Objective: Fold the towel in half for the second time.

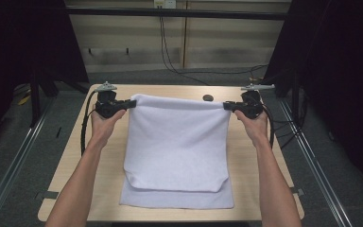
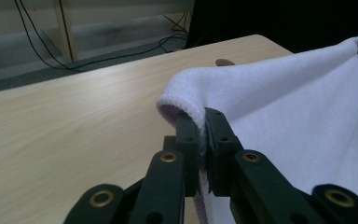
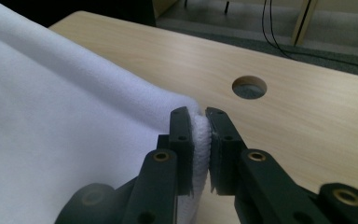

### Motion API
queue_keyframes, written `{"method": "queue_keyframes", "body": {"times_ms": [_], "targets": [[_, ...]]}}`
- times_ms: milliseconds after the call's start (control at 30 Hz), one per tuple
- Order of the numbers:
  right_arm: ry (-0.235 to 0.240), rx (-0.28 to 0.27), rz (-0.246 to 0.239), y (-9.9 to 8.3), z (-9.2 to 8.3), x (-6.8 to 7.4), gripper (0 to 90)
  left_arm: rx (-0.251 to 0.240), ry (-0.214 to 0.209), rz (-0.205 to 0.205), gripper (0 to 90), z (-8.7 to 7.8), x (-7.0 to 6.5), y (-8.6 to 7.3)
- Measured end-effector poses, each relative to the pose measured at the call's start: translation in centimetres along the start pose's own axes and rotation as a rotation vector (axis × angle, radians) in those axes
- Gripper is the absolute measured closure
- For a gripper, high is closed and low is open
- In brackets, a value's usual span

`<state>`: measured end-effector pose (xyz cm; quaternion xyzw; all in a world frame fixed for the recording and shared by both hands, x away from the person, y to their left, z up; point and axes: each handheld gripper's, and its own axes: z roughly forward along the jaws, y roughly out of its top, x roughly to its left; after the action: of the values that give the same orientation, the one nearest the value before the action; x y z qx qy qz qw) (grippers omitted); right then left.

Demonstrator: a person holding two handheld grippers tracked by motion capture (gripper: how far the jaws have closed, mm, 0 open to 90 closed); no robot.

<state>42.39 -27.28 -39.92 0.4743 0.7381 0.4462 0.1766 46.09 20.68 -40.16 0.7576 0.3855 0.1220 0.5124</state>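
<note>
A white towel (image 1: 177,142) hangs stretched between my two grippers above the wooden table (image 1: 75,156), its lower part folded over and resting near the front edge. My left gripper (image 1: 125,105) is shut on the towel's far left corner (image 2: 186,100), the cloth pinched between the black jaws. At the far right corner, my right gripper (image 1: 230,106) is shut on the towel (image 3: 74,140), with a thick fold of cloth squeezed between its jaws. Both hands hold the top edge taut and raised off the table.
A round cable hole (image 1: 208,98) sits in the table near its far edge, just behind the towel; it also shows as the hole (image 3: 249,87) past the right jaws. Cables (image 1: 170,56) trail across the floor beyond the table. Metal rails (image 1: 14,165) run along both sides.
</note>
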Motion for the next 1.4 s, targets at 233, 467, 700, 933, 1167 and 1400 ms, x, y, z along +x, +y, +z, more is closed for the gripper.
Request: {"method": "queue_keyframes", "body": {"times_ms": [233, 467, 700, 933, 1167, 1400], "targets": [[0.050, -0.027, -0.051, -1.2, -1.8, 1.0, 81.5, -0.025, -0.035, 0.046, 85.3, -1.5, -0.5, -1.5], [0.092, -0.043, -0.107, -3.3, -4.2, 2.8, 81.5, -0.073, -0.071, 0.077, 85.3, -4.1, -2.4, -4.0], [0.130, -0.055, -0.167, -4.8, -7.1, 4.9, 81.4, -0.098, -0.098, 0.112, 84.8, -7.3, -4.5, -5.7], [0.157, -0.048, -0.195, -6.6, -9.1, 6.9, 81.1, -0.074, -0.103, 0.130, 83.9, -9.0, -6.1, -7.6], [0.186, 0.088, -0.206, -11.5, -8.6, 8.7, 81.0, 0.026, -0.100, 0.165, 86.5, -9.4, -7.7, -12.1], [0.204, 0.138, -0.166, -14.9, -8.7, 9.3, 80.2, 0.064, -0.129, 0.172, 87.7, -10.6, -8.4, -14.2]]}}
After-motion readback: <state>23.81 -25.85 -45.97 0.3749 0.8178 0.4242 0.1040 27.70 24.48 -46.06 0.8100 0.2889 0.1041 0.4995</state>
